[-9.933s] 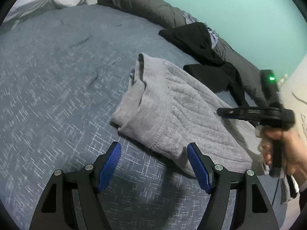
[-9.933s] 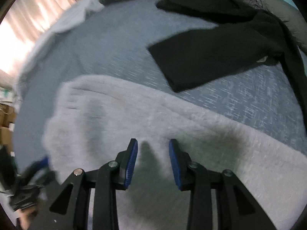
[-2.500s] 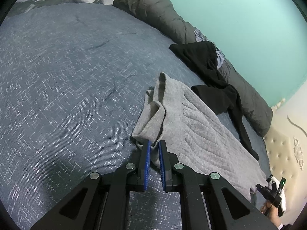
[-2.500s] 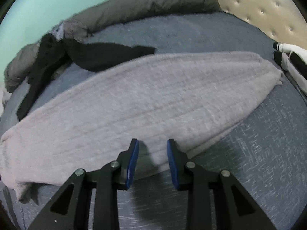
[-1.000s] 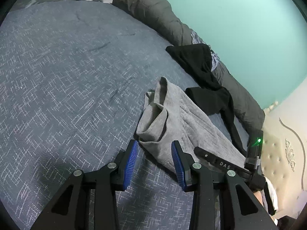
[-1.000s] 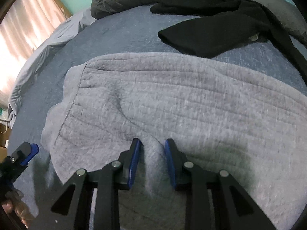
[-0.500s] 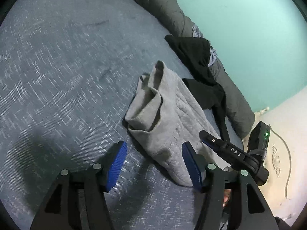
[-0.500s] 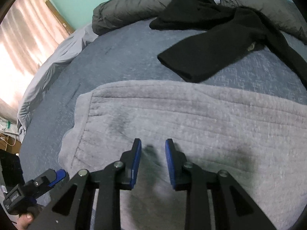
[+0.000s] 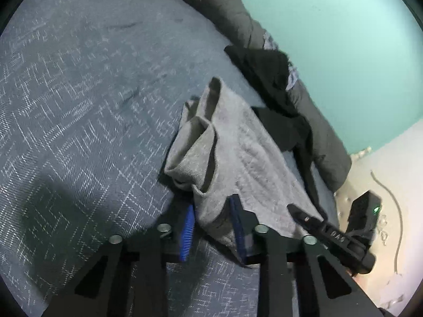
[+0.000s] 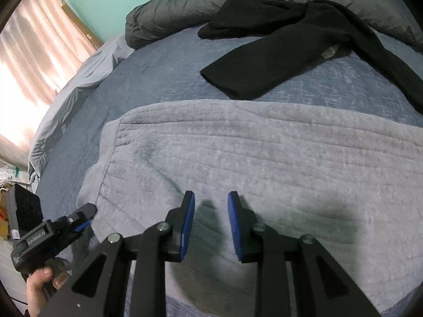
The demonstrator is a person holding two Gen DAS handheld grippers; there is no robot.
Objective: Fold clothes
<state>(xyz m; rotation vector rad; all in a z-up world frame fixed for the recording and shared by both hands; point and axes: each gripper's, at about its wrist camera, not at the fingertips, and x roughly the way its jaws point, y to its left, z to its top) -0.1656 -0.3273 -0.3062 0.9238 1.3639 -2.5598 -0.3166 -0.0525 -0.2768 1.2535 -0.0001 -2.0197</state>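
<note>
A grey knitted garment (image 10: 264, 153) lies spread on the bed (image 9: 79, 92), running lengthwise across the right wrist view and ending toward 9 o'clock in a ribbed edge. In the left wrist view that end is bunched, with open folds standing up near the centre of the frame. A black garment (image 10: 277, 45) lies beyond it toward 12 o'clock, partly draped over a dark grey duvet (image 10: 174, 8) rolled along the wall.

The left gripper (image 9: 212, 224) sits at the near corner of the grey garment, its jaws apart with a hanging fold of cloth between the blue pads; the pads do not look pressed onto it, though the right pad is half hidden by fabric. The right gripper (image 10: 211, 224) hovers over the garment's near long edge with its jaws apart, holding nothing; its shadow falls on the knit just ahead.

The step in hand looks like taking hold of the grey garment's near edge at two places for a fold. The next move would call for both pairs of jaws to close on that edge, the left catching every layer of the bunched corner so nothing slips loose, then both lifting together so the cloth carries over evenly.
</note>
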